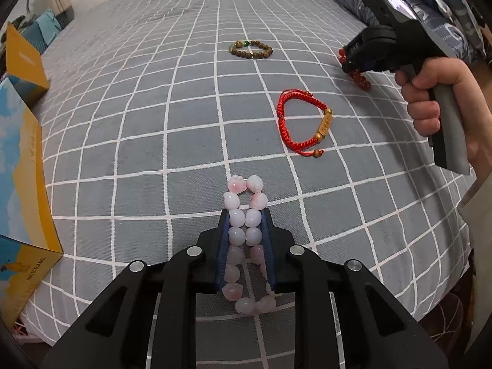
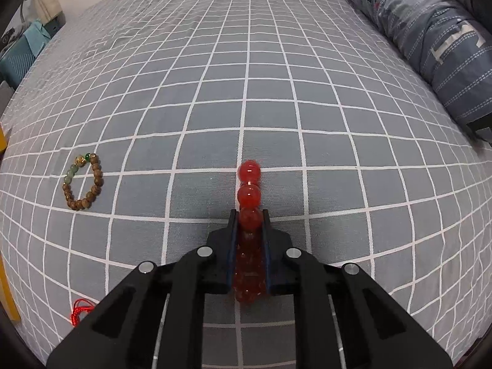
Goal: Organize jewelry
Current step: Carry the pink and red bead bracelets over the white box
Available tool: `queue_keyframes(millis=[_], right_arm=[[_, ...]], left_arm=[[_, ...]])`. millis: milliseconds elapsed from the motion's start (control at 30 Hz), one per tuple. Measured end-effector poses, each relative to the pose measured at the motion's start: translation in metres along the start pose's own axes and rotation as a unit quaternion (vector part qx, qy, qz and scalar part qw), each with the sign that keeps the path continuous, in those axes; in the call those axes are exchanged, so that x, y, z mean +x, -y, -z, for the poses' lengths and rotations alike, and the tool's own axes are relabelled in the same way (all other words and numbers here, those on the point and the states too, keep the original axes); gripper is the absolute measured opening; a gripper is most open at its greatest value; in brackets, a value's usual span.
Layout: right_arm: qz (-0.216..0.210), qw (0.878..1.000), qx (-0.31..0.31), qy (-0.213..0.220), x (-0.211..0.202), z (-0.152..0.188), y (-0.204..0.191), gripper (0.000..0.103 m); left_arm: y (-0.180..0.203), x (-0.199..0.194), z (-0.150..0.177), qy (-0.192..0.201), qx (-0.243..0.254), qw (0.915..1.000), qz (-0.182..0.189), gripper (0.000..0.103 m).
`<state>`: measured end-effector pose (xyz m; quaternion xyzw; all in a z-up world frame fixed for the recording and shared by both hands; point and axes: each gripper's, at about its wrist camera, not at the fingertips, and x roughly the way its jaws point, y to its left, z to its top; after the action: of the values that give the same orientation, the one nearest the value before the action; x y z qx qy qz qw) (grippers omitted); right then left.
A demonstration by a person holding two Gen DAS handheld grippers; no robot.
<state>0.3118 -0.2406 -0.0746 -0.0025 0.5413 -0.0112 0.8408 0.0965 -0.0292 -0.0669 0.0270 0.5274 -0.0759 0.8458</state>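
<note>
The left gripper (image 1: 245,218) has its jaws drawn narrow on the pink bead bracelet (image 1: 244,246), squeezing the loop into two rows of beads between the blue pads (image 1: 223,246); several beads stick out past the tips and a few hang behind the pads. The right gripper (image 2: 249,215) is likewise pinched narrow on the red bead bracelet (image 2: 248,196), with the strand flattened between its pads and two beads standing out beyond the tips. Both bracelets lie on the grey checked bedspread (image 1: 138,123), the pink one toward its near edge, the red one further toward the pillow side.

To do this pickup well, I judge that each hand should lift straight up and slowly, holding the squeeze steady. Round beads can roll out of flat pads, so no twisting until they are clear of the cloth.

Outward from the left fingers, a red cord bracelet (image 1: 303,123) lies near on the right, and a brown wooden bead bracelet (image 1: 250,49) rests well beyond, toward the middle of the bed. A yellow box (image 1: 27,61) stands off the left edge, probably where the jewelry goes.
</note>
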Motion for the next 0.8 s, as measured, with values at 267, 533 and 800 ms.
queue_keyframes(millis=[267,533,800], right_arm=[[0.006,1.000,0.015,0.008,-0.009,0.006,0.004,0.013],[0.012,0.999,0.028,0.028,-0.022,0.010,0.007,0.013],[0.016,0.998,0.029,0.051,-0.041,0.018,0.009,0.013]], left_arm=[[-0.002,-0.008,-0.001,0.006,-0.004,1.0000,0.002,0.019],[-0.006,-0.022,-0.005,0.018,-0.009,0.9998,0.001,0.020],[-0.006,-0.036,-0.011,0.038,-0.012,0.9992,-0.003,0.020]])
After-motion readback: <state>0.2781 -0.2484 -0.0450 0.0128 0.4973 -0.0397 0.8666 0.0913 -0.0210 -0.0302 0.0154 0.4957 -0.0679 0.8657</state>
